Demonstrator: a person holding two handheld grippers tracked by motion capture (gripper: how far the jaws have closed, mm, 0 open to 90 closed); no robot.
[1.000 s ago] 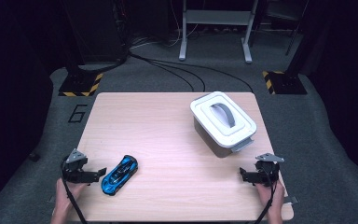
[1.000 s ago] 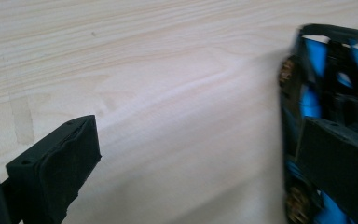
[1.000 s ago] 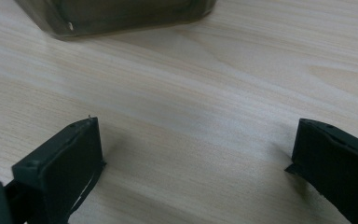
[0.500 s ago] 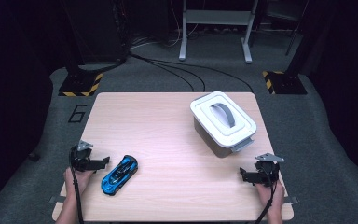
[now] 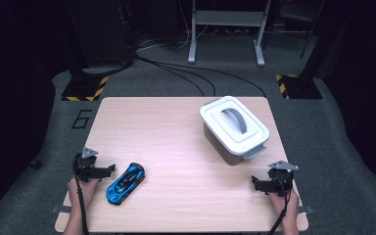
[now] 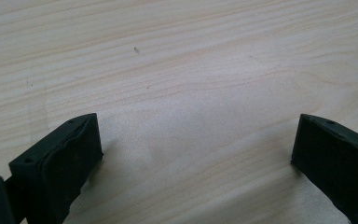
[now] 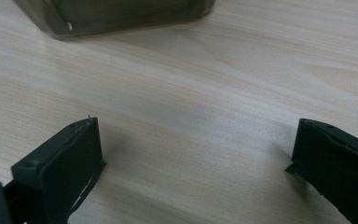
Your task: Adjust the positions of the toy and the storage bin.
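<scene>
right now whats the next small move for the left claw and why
Probably slide the left claw a little to its right, toward the glossy blue toy car. Its jaws stand wide open over bare light wooden table with nothing between them, and the car lies just beside it, untouched. The right claw sits open too, far from the car.

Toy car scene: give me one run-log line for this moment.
left tool: open, beside toy car, apart | right tool: open, empty | box: lid on | table
</scene>
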